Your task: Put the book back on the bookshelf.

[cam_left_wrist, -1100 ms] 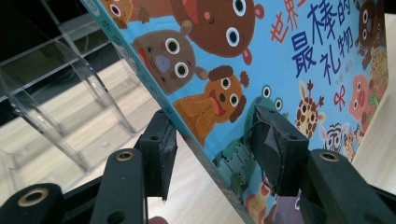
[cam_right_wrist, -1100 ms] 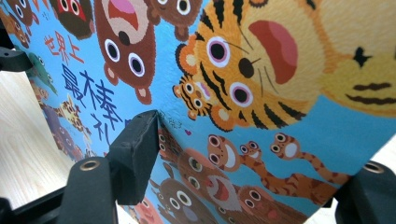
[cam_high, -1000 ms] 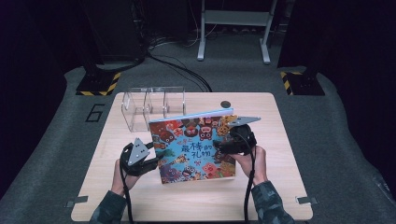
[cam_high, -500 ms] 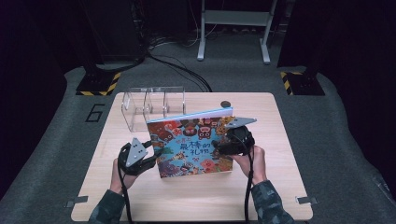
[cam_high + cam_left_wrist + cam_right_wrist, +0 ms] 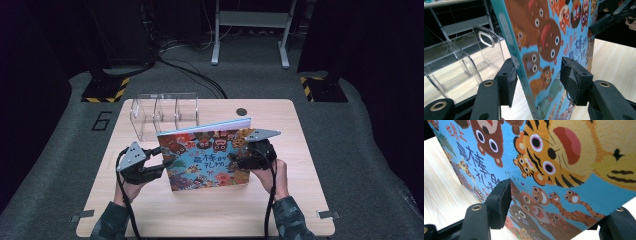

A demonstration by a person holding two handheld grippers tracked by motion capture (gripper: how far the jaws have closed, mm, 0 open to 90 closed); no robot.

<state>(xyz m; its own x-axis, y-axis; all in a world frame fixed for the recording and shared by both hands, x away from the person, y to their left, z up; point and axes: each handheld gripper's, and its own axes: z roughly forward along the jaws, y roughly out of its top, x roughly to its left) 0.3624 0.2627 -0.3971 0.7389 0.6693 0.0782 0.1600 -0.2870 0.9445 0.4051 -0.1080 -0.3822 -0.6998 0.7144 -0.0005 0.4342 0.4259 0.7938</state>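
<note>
A colourful picture book [image 5: 207, 160] stands tilted on the table, bottom edge down and cover facing me. My left gripper [image 5: 162, 167] is at its left edge. In the left gripper view that gripper [image 5: 536, 82] is open, and the book's spine [image 5: 511, 50] runs between the pads with a gap on the cover side. My right gripper [image 5: 235, 160] is at the book's right edge. In the right gripper view it [image 5: 556, 202] is spread wide. One pad [image 5: 501, 200] rests on the cover [image 5: 574, 170]; the other jaw is behind the book, mostly hidden.
A clear acrylic rack [image 5: 160, 112] with several slots stands just behind the book at the back left, also close by in the left gripper view [image 5: 461, 62]. A small dark disc [image 5: 242, 111] sits near the wooden table's [image 5: 295, 130] far edge. Cables lie on the floor beyond.
The book's far edge has risen, so it stands steeper than a second ago. Both grippers have moved slightly inward along with it.
</note>
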